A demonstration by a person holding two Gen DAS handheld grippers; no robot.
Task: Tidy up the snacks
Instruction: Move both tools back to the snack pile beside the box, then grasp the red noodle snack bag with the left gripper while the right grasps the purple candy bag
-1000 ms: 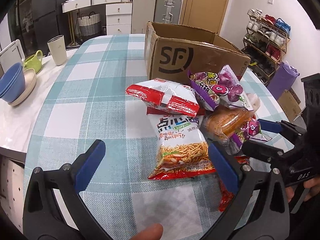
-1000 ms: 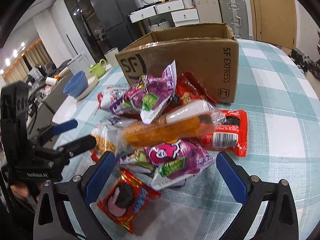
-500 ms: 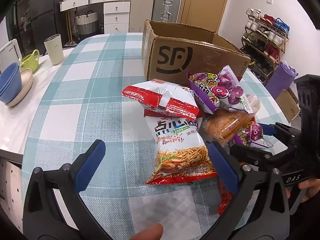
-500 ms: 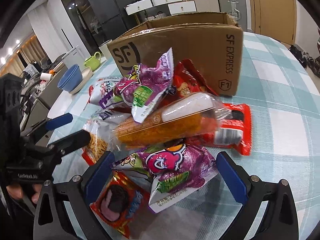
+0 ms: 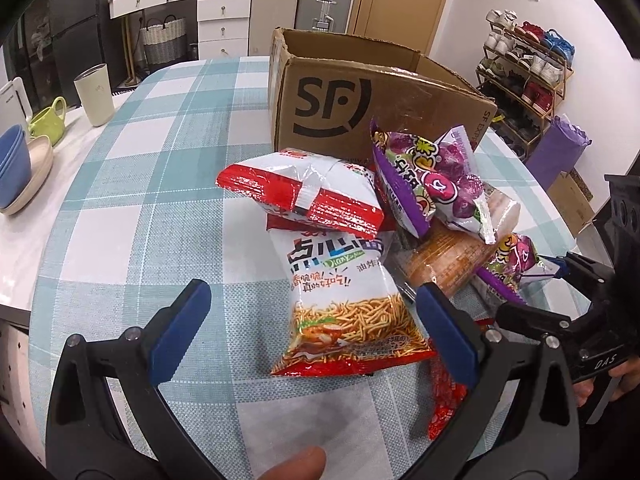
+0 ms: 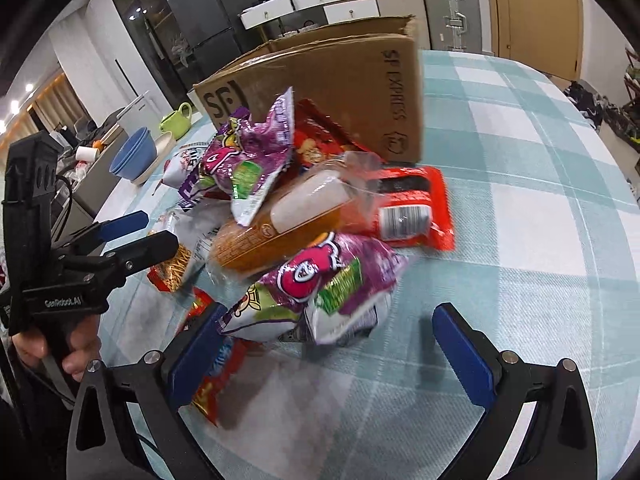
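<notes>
A pile of snack bags lies on the checked tablecloth in front of an open SF cardboard box (image 5: 380,100) (image 6: 340,80). My left gripper (image 5: 312,312) is open, low over a white noodle-snack bag (image 5: 344,300); behind that lie a red-and-white bag (image 5: 304,196), a purple candy bag (image 5: 424,184) and an orange bread pack (image 5: 444,264). My right gripper (image 6: 328,320) is open, with a second purple bag (image 6: 328,280) just ahead of its tips. A red cookie pack (image 6: 208,380) lies by its left finger. Each gripper shows in the other's view, right gripper (image 5: 532,288) and left gripper (image 6: 136,232).
A red pack with a barcode (image 6: 412,208) lies beside the box. Along the table's left edge stand a cream cup (image 5: 94,94), a green mug (image 5: 48,120) and stacked blue bowls (image 5: 14,168). A shoe rack (image 5: 524,68) stands beyond the right side.
Both grippers have moved in closer to the pile. The right one came forward and down, so the lower purple bag now sits at its fingertips. Both stay open.
</notes>
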